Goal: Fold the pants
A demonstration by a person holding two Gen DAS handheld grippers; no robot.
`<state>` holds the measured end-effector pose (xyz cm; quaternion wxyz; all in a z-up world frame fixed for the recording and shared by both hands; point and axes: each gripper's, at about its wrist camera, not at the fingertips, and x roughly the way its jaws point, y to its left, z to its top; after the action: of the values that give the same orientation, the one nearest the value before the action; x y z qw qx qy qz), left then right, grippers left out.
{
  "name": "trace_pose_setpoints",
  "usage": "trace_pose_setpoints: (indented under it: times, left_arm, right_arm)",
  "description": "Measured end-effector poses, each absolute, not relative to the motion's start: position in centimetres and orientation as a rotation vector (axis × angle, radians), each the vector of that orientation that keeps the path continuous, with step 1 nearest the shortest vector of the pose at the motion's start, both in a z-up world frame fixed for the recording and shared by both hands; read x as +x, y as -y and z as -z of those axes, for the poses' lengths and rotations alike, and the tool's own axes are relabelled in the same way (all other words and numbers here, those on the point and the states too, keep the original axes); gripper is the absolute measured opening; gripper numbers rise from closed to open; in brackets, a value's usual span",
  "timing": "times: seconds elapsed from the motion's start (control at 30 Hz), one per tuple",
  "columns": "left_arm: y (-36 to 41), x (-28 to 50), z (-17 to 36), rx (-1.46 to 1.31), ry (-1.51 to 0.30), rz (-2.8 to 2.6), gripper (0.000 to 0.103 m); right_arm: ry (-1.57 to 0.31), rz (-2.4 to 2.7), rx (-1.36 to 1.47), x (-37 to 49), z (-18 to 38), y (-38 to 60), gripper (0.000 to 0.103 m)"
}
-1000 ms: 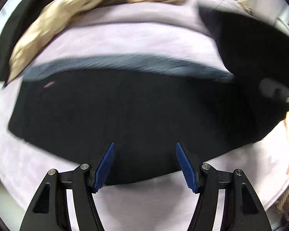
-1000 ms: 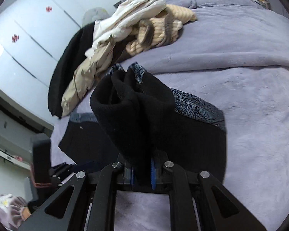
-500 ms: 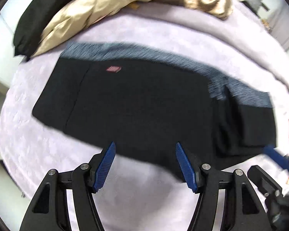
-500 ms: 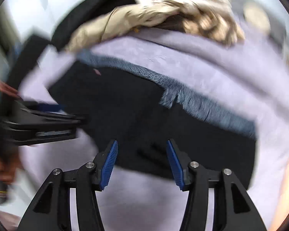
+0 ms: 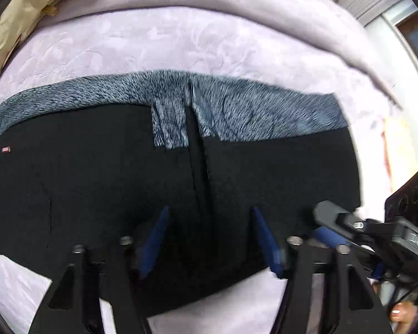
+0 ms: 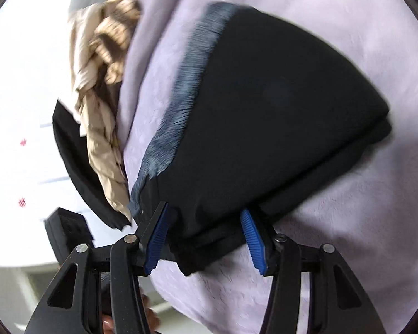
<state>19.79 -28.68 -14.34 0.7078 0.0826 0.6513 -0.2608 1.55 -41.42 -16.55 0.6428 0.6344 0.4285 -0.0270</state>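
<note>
Black pants (image 5: 103, 183) on lilac blanket (image 5: 181, 41); left tool (image 5: 209, 239) and right tool (image 6: 203, 236) both agape

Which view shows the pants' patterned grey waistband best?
Left wrist: the waistband runs nearly full width along the far edge of the black pants, print visible. Right wrist shows it only as a motion-blurred strip.

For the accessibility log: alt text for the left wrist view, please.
Black pants with a blue-grey patterned waistband lie folded flat on a lilac bedspread. The open left gripper hovers over their near edge; the right gripper enters from the right.
</note>
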Motion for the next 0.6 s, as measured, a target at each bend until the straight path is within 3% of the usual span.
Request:
trace_pose_setpoints:
  times: [0.17,0.4,0.43,0.47,0.53,0.6]
  left_arm:
    - [28.0,17.7,11.3,0.226,-1.341,0.55,0.052]
    - [28.9,17.0,15.0,0.287,-1.365,0.485,0.055]
    - [29.1,17.0,14.7,0.284,-1.361,0.48,0.059]
    - [29.1,16.9,14.1,0.282,-1.35,0.471,0.063]
    - [29.2,16.9,12.6,0.28,-1.311,0.453,0.066]
    - [28.9,17.1,10.8,0.26,-1.27,0.446,0.066]
  right_arm:
    - [-0.977,-0.017,1.319,2.2,13.8,40.9,0.004]
    - [-1.09,0.034,1.331,2.7,18.0,40.4,0.004]
    - [-1.1,0.009,1.313,2.7,17.3,40.5,0.006]
    - [-1.117,-0.033,1.262,3.0,16.2,40.6,0.011]
    - [-1.132,-0.111,1.132,2.6,13.5,41.4,0.033]
    - [-1.046,-0.152,1.004,2.2,10.1,43.4,0.06]
